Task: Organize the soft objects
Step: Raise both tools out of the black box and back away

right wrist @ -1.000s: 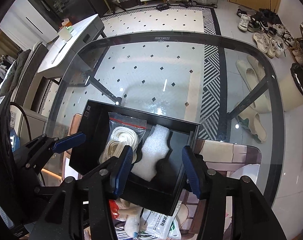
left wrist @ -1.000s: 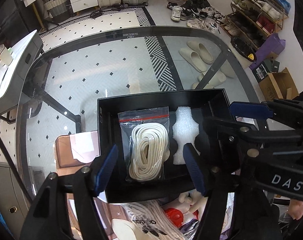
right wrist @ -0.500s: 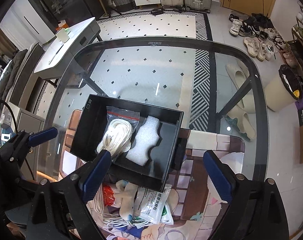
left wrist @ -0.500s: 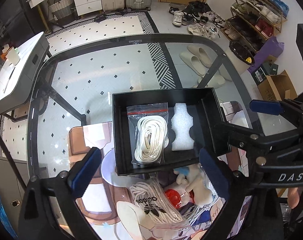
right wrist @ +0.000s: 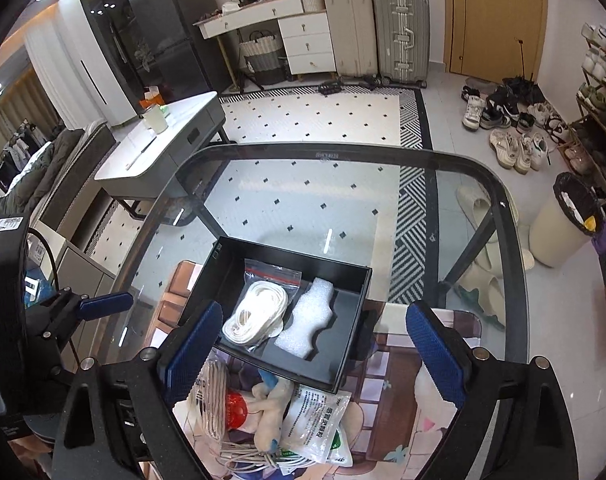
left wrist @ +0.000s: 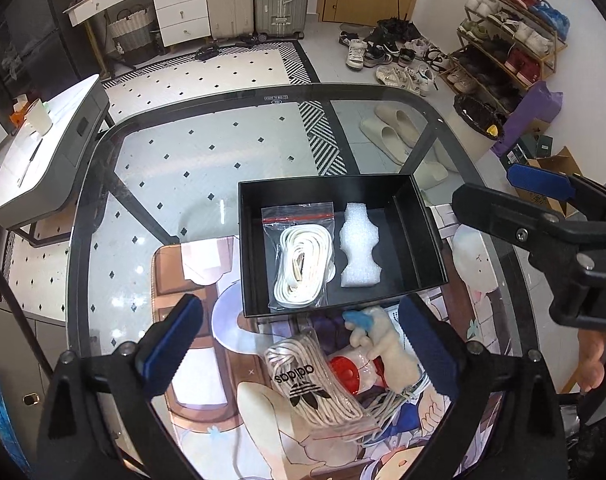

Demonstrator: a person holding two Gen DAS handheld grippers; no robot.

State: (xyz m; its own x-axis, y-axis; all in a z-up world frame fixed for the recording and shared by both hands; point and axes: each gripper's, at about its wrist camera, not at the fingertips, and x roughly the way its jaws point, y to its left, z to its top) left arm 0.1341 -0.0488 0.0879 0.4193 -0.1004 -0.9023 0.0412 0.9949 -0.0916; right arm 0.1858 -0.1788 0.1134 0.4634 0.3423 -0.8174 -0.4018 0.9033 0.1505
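A black open box (left wrist: 419,236) (right wrist: 349,344) sits on the glass table. Inside lie a clear zip bag of white rope (left wrist: 301,260) (right wrist: 259,314) and a white foam piece (left wrist: 359,250) (right wrist: 307,328). In front of the box lies a pile: an adidas bag of laces (left wrist: 315,380) (right wrist: 209,398), a cream plush toy (left wrist: 383,344) (right wrist: 271,408), a red round item (left wrist: 347,372) (right wrist: 237,406), a white packet with green print (right wrist: 317,424) and a coiled cable (right wrist: 263,460). My left gripper (left wrist: 299,348) is open above the pile. My right gripper (right wrist: 315,354) is open above the box's near edge.
The glass table (left wrist: 175,152) has a dark rounded rim. A printed mat (left wrist: 207,360) lies under the box and pile. On the floor beyond are slippers (left wrist: 391,132), a shoe rack (left wrist: 511,36), a bin (right wrist: 563,224) and a grey side desk (right wrist: 163,144).
Both grippers have opened wide and pulled up and back from the box. The box stays on the table; the pile in front of it has come into view.
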